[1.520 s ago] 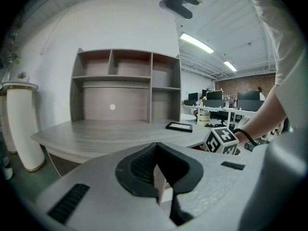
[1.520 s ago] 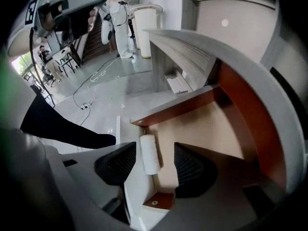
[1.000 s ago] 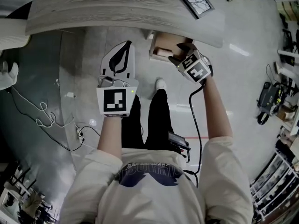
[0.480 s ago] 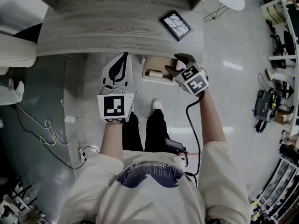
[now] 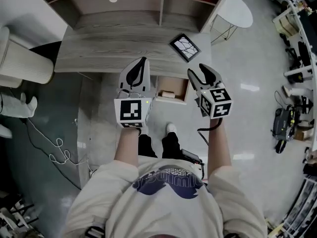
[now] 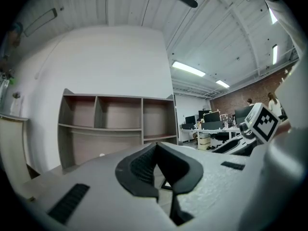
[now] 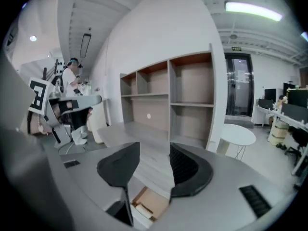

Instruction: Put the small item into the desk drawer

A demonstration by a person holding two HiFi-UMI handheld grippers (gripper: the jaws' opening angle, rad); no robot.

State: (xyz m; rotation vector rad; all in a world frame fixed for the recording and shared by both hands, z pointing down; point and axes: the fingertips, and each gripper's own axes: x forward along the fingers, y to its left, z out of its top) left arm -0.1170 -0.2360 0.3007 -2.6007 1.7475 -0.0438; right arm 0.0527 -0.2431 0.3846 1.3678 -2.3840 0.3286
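Observation:
The desk drawer [image 5: 177,82] stands pulled out under the front edge of the grey wooden desk [image 5: 109,51]. A small cream block [image 5: 168,94] lies inside it, also seen low between the right jaws in the right gripper view [image 7: 141,210]. My right gripper [image 5: 200,72] hovers just right of the drawer, above the desk's front corner. Its jaws [image 7: 154,165] are apart and closing, with nothing between them. My left gripper [image 5: 142,61] floats left of the drawer with its tips together [image 6: 156,146] and empty.
A framed picture [image 5: 185,46] lies on the desk's right end. An open shelf unit [image 5: 119,1] backs the desk. A round white side table [image 5: 241,8] stands to the right. Cables [image 5: 54,148] trail on the floor at left; the person's shoe [image 5: 170,128] is below the drawer.
The right gripper has drawn back out of the drawer and now hovers to its right, jaws narrower. The head view has pulled back, showing more of the desk and shelves. The block stays in the drawer.

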